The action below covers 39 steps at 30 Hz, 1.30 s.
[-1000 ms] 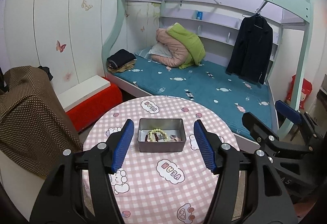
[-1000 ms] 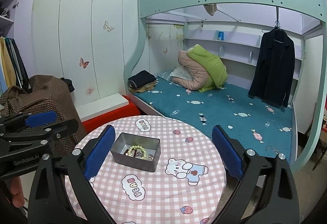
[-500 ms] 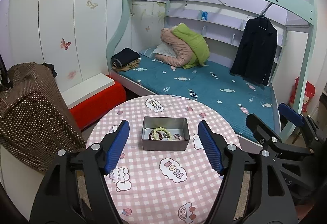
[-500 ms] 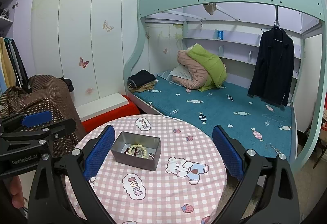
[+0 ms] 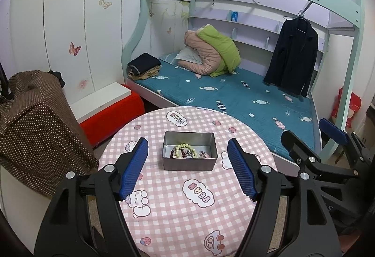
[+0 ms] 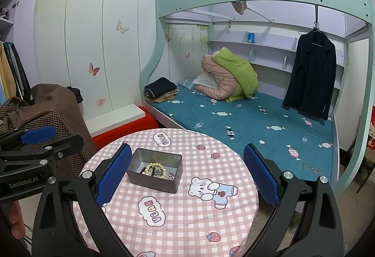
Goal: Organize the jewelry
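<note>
Where the jewelry (image 5: 185,152) lay, it was found heaped together inside an open metal tin (image 5: 189,165): a pale bead bracelet (image 6: 153,168), a dark red bead strand (image 5: 174,153) and some small metal pieces, not sorted apart. The tin stood on the round bench (image 5: 187,210) with the pink checked cloth, its long axis running across the left view. It was seen dead ahead of the left tool (image 5: 187,168), between the lines of the two blue pads but beyond their tips. From the right tool (image 6: 185,177) it lay forward and to the left, close by the left pad. The left tool was judged the better aligned. Both tools were held level above the bench, spread wide and gripping nothing. Whether sorting was pending or concluded could not be settled from this arrangement.
</note>
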Tool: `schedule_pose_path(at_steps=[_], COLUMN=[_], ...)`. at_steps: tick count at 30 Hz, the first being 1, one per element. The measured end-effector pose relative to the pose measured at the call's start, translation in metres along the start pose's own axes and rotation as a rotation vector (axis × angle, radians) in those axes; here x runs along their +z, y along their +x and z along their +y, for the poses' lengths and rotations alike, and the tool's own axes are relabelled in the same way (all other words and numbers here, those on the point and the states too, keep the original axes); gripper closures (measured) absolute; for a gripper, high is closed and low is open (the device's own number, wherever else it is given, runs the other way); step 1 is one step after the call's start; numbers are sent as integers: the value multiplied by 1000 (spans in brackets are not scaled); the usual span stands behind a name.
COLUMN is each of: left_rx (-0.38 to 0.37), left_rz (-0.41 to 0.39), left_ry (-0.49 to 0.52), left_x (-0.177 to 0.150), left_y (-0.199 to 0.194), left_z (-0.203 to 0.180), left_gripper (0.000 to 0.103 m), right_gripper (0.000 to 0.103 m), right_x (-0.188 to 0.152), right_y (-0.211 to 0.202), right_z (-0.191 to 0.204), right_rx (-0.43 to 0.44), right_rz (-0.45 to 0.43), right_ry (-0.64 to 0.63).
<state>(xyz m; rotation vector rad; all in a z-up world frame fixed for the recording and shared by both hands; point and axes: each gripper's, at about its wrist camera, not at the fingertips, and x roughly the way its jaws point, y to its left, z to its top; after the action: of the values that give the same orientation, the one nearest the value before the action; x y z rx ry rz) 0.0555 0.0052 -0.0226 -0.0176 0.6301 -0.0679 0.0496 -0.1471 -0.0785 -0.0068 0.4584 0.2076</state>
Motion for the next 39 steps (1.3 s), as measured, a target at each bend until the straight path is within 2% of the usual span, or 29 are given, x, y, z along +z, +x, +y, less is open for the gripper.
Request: schedule_pose_path(at_steps=[39], left_rx=[36], left_rz=[12], left_ry=[-12], left_x=[0], left_y=[4], left_z=[5], left_gripper=[32], right_gripper=[10], right_x=[0], right_y=[6], right_z=[-1], right_rx=[18], right_rz=[9], right_ry=[-8])
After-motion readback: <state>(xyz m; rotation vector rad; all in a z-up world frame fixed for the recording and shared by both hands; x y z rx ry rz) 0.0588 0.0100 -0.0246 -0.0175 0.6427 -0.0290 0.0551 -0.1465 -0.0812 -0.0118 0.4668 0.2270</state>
